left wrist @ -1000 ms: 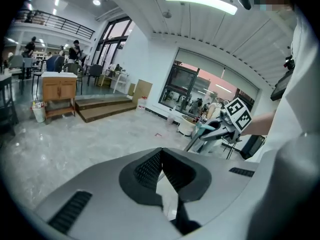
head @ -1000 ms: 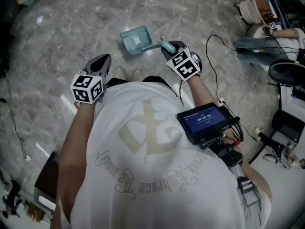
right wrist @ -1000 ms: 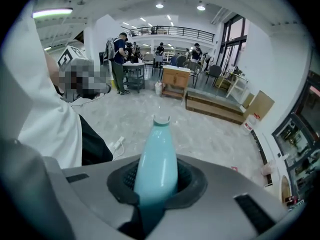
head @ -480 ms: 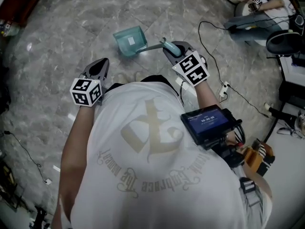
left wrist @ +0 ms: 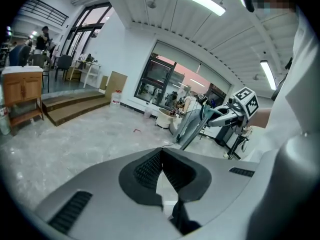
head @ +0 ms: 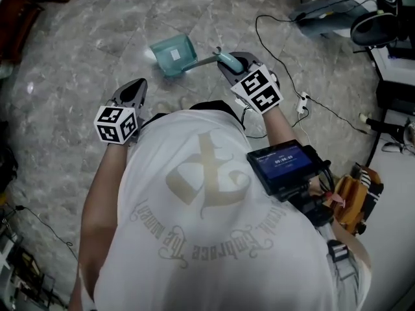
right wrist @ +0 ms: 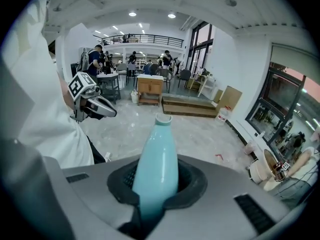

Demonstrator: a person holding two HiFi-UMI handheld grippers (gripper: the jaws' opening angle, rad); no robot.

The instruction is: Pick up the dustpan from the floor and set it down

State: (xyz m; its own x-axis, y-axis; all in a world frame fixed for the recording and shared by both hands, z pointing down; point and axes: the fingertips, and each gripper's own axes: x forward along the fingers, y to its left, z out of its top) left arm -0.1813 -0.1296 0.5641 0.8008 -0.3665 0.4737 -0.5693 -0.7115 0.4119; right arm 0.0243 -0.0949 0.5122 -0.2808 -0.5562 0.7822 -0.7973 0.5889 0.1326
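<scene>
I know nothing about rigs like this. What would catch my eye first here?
The pale teal dustpan stands out against the grey marble floor, ahead of the person. The right gripper is clamped on its handle. The left gripper, at the left, has its jaws together and holds nothing.

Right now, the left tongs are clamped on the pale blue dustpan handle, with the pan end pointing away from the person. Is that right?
One detail is wrong: the right tongs, not the left, are clamped on the dustpan handle. The right gripper view shows the handle between them. The left tongs hold nothing. The rest stands.
</scene>
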